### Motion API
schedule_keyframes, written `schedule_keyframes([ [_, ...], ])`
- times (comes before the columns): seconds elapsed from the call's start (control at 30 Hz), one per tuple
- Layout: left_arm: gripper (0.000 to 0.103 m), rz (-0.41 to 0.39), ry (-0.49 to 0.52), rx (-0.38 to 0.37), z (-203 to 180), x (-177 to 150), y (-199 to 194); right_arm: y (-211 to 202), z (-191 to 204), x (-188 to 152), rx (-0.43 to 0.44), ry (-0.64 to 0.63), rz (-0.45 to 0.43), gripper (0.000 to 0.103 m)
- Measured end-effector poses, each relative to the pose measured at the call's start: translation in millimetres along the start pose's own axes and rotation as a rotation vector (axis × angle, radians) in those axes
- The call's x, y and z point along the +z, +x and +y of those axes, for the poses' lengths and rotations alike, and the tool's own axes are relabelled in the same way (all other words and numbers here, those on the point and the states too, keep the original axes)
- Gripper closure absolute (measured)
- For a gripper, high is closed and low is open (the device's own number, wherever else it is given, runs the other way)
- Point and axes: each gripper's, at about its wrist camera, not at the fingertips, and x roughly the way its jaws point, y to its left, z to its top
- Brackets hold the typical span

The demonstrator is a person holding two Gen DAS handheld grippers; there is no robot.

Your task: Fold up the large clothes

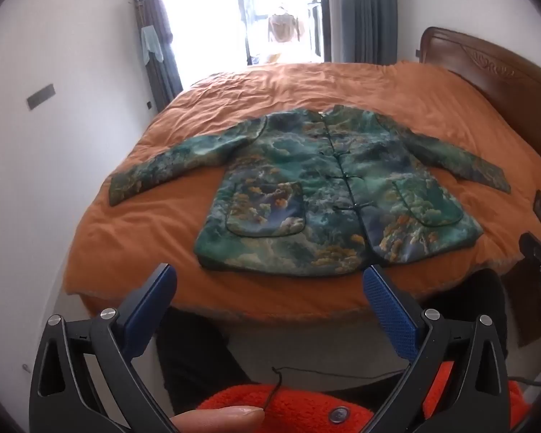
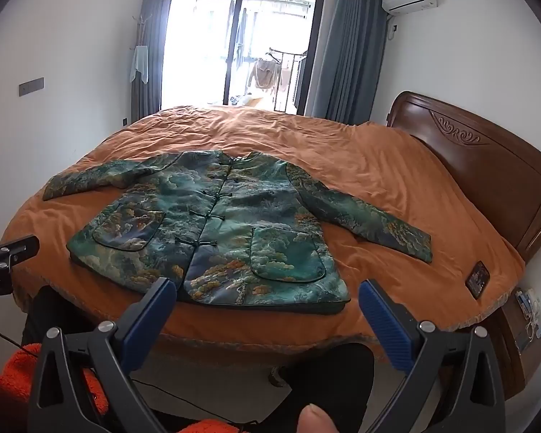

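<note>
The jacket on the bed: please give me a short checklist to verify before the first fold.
1. Jacket lies flat, front up, on the orange bedcover: ok.
2. Both sleeves spread out to the sides: ok.
3. Front knot buttons closed: ok, as far as visible.
4. Left tool open and empty: ok.
5. Right tool open and empty: ok.
6. Small dark object on the bedcover lies apart from the jacket: ok.
</note>
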Motion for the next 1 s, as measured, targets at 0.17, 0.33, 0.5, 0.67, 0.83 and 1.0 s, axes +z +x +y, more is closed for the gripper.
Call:
schedule_keyframes([
  [0.17, 0.0, 0.007, 0.002, 0.002, -0.2, 0.0, 0.0, 3.4, 0.3, 1.9, -0.001, -0.002, -0.002, 0.0],
  [0.33, 0.0, 0.009, 0.002, -0.003, 0.0, 0.2, -0.2, 4.4, 0.5, -1.1, 0.0, -0.002, 0.008, 0.0],
  [0.5, 0.0, 0.005, 0.004, -0.001, 0.5, 0.2, 0.0, 10.1, 1.6, -6.4, -0.001, 0.007, 0.01, 0.0],
  [0.67, 0.0, 0.002, 0.005, 0.0, -0.2, -0.9, 0.3, 5.8, -3.1, -0.3, -0.002, 0.012, 0.012, 0.0],
  [0.83, 0.0, -0.001, 0.004, 0.001, -1.2, -2.1, 3.0, 6.3, -3.6, 0.0, -0.003, 0.013, 0.017, 0.0],
  [1.0, 0.0, -0.004, 0.005, -0.001, -3.1, -2.1, 2.4, 6.1, -4.9, 1.3, -0.005, 0.013, 0.019, 0.0],
])
